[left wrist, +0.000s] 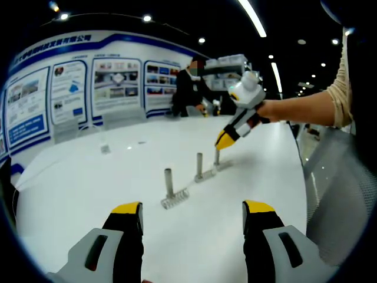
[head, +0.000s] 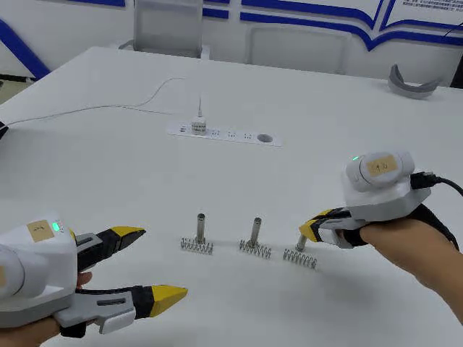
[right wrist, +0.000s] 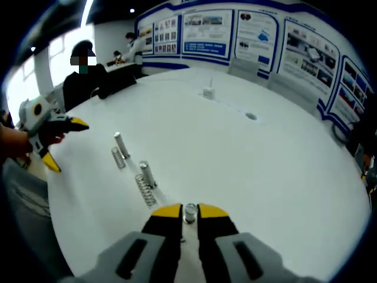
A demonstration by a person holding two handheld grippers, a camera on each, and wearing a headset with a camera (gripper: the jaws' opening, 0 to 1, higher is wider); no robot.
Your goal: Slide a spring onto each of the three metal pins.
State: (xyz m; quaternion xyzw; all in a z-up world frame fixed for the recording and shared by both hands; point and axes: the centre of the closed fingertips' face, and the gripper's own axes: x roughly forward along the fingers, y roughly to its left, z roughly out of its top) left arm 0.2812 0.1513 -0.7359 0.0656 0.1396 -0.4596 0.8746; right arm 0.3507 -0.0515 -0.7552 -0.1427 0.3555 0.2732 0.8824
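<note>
Three upright metal pins stand in a row on the white table: left pin (head: 200, 227), middle pin (head: 255, 231), right pin (head: 301, 243). A spring lies flat at the foot of each: left spring (head: 197, 246), middle spring (head: 255, 250), right spring (head: 299, 258). My right gripper (head: 309, 230) is shut on the top of the right pin (right wrist: 189, 212), its yellow tips on either side. My left gripper (head: 150, 262) is open with nothing between its tips, level with the left pin (left wrist: 169, 181) and to its left.
A white power strip (head: 224, 134) with a plug and a cable lies further back on the table. A grey curved object (head: 412, 83) rests at the far right edge. A chair (head: 170, 25) stands behind the table.
</note>
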